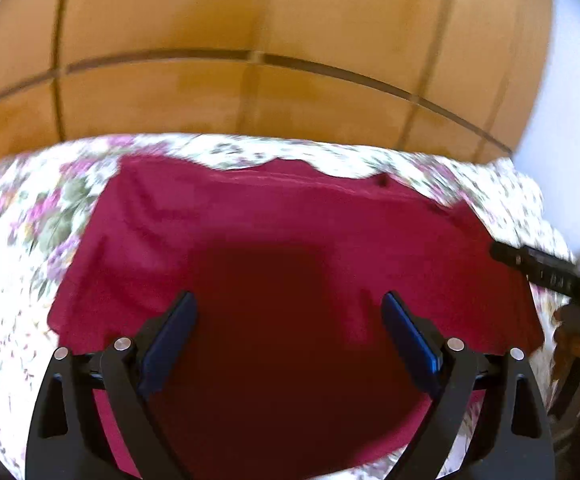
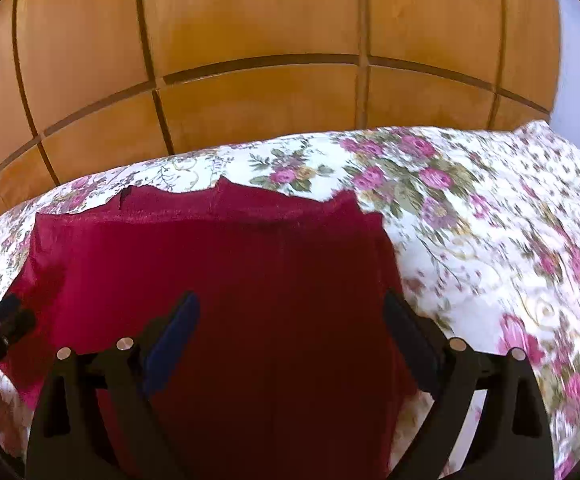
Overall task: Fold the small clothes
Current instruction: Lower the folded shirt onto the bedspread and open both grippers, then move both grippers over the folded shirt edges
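Crimson garment: the dark red fabric garment (image 1: 282, 220) lies flat on the white floral bedsheet (image 2: 469, 208), under both grippers.
Left gripper (image 1: 290, 306): fingers apart, nothing between.
Right gripper (image 2: 291, 306): fingers wide, empty.
Edges: bare sheet right of the right gripper; orange-brown wooden panelling (image 2: 250, 40) ahead.

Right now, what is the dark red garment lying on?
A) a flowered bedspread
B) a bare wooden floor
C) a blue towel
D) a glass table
A: the dark red garment lies spread on the flowered bedspread, whose white cloth with pink blossoms shows around its edges in both wrist views.
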